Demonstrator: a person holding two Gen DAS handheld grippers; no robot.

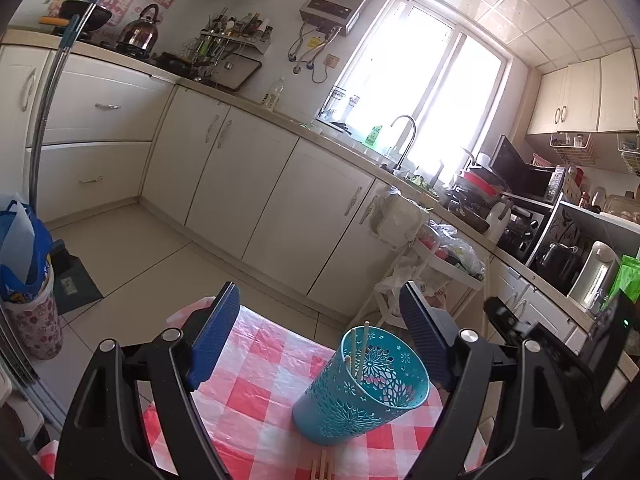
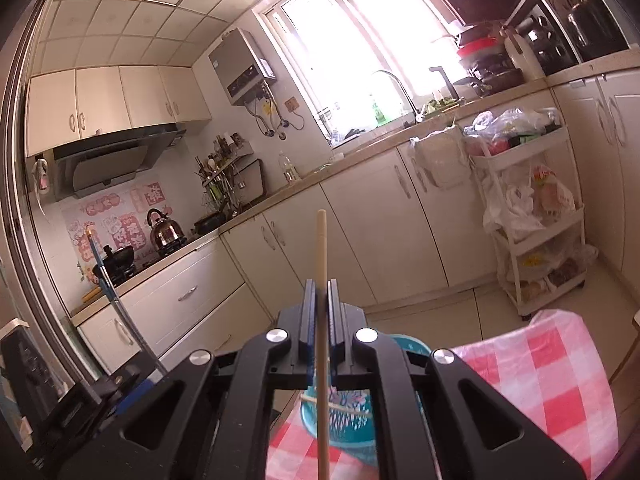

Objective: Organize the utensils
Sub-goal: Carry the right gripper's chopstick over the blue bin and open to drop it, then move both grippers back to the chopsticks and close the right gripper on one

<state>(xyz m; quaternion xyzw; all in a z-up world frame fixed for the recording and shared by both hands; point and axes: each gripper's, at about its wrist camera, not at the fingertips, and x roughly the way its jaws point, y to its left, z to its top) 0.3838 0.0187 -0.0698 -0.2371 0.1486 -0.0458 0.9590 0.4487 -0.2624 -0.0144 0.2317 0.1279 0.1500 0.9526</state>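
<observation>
Right gripper (image 2: 320, 300) clamps a chopstick (image 2: 321, 248) above the holder (image 2: 352, 432) — left gripper (image 1: 320, 336) agape.

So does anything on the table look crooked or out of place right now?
Nothing is spilled or broken. The teal holder stands upright on the checked tablecloth with chopsticks inside, and a few more chopsticks lie loose at the table's near edge, outside it.

Right gripper (image 2: 321, 300): jaws closed on one wooden chopstick (image 2: 321, 248), held upright, its end rising above the fingertips. Below: teal perforated utensil holder (image 2: 352, 436), chopsticks inside, standing on desk with red-and-white checked cloth (image 2: 560, 380). Background: white kitchen cabinets (image 2: 360, 216), bright window (image 2: 360, 28)
</observation>
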